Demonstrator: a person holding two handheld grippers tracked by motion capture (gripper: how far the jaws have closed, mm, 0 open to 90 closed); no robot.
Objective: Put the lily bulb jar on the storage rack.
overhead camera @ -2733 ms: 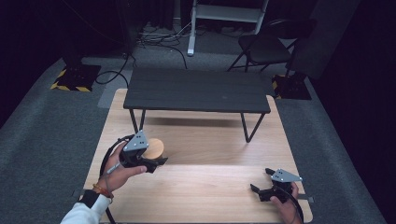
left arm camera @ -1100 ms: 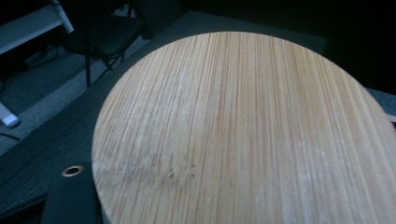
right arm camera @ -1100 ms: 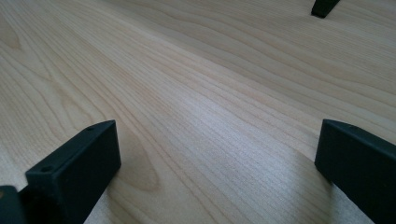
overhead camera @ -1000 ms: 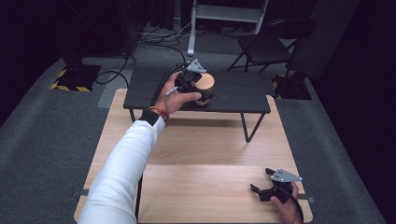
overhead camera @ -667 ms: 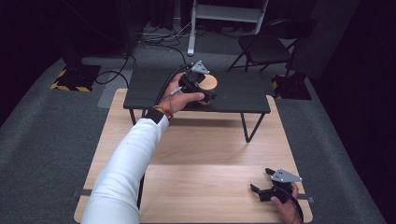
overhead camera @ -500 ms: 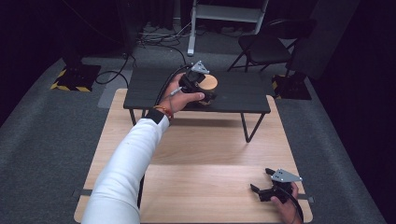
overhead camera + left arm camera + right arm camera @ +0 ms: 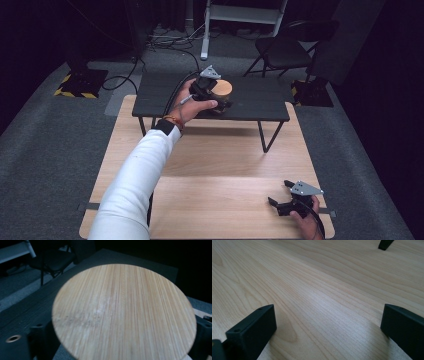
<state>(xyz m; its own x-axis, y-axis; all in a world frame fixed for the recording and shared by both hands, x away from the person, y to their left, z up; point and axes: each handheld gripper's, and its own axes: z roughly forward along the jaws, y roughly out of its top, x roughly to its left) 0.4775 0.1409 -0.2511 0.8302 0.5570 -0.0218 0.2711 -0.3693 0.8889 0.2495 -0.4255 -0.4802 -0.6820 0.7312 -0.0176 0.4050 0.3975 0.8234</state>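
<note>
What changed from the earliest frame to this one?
The left gripper carried the round wooden disc from the light wooden table forward up to the small black table, still gripping it. The right gripper stayed open at the near right corner.

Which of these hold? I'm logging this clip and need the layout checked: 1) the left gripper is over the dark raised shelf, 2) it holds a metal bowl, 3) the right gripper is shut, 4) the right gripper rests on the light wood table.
1. True: the left gripper is out over the dark raised shelf.
2. False: a round wooden lid sits between its jaws.
3. False: the right gripper has its jaws wide apart, nothing between them.
4. True: it rests low on the light wood table, near the front right corner.
</note>
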